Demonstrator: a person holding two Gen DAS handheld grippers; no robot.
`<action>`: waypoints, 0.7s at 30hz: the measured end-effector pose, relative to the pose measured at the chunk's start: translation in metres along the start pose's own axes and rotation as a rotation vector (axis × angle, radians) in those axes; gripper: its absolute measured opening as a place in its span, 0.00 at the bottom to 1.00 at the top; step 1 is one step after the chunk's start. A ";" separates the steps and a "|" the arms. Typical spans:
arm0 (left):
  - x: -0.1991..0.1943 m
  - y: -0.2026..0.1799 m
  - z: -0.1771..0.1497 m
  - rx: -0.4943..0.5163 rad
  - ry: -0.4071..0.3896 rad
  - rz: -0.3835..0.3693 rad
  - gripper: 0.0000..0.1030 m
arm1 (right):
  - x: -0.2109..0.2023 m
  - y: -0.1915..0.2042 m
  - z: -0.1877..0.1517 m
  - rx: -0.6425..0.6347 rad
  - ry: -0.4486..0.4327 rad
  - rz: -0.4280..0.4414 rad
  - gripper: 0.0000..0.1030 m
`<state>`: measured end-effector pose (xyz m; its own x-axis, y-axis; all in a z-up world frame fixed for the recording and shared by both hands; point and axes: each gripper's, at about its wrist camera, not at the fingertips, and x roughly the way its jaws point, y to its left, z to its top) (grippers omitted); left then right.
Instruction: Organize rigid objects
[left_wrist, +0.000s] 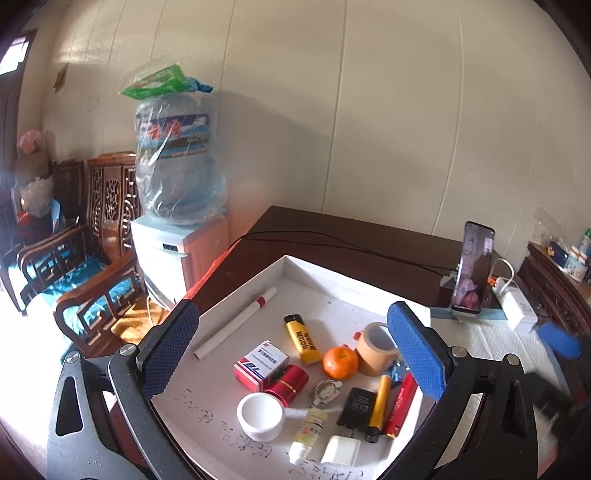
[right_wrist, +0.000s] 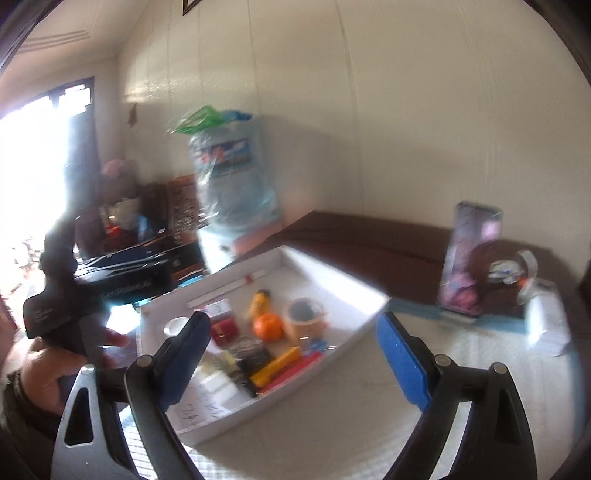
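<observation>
White tray (left_wrist: 369, 291) sits on the dark table (left_wrist: 351, 240), holding all the small rigid items; it serves as landmark. Left gripper (left_wrist: 291, 347) hovers above its near side, fingers spread wide, nothing between the pads. Right gripper (right_wrist: 291, 354) hangs off the tray's near right corner, above the white mat (right_wrist: 424, 369), likewise wide and empty. Right view is motion-blurred, so fine detail comes from the left camera.

Inside the tray, largest first:
- white pen with red band (left_wrist: 236, 321), far left, lying alone
- tape roll (left_wrist: 375, 347), right side, on its edge
- red-and-white box (left_wrist: 260, 363), centre left, touching the red cylinder (left_wrist: 288, 382)
- yellow lighter (left_wrist: 302, 341), centre
- tangerine (left_wrist: 340, 362), just beside the tape
- white jar (left_wrist: 260, 415), near edge
- black charger (left_wrist: 356, 408), yellow tube (left_wrist: 379, 406) and red tube (left_wrist: 400, 404), packed side by side, near right

Judgement: no pick begun. Best to start with an isolated piece such as the pen or the jar. The packed trio leaves little finger room, so approach along their length and narrow the jaws beforehand. The tangerine may roll if nudged.
</observation>
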<state>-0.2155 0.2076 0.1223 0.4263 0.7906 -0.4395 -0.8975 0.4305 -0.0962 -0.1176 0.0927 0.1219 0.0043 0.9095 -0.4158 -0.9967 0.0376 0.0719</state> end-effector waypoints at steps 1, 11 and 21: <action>-0.004 -0.002 0.000 0.007 -0.003 0.001 1.00 | -0.006 -0.003 0.000 0.001 -0.014 -0.021 0.89; -0.054 -0.024 -0.001 0.041 -0.044 0.116 1.00 | -0.097 -0.091 -0.025 0.180 -0.190 -0.223 0.89; -0.067 -0.053 -0.019 0.086 0.034 0.107 1.00 | -0.158 -0.138 -0.053 0.297 -0.249 -0.321 1.00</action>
<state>-0.1984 0.1234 0.1403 0.3238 0.8195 -0.4729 -0.9238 0.3817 0.0289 0.0148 -0.0779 0.1301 0.3619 0.9028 -0.2324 -0.8762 0.4145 0.2460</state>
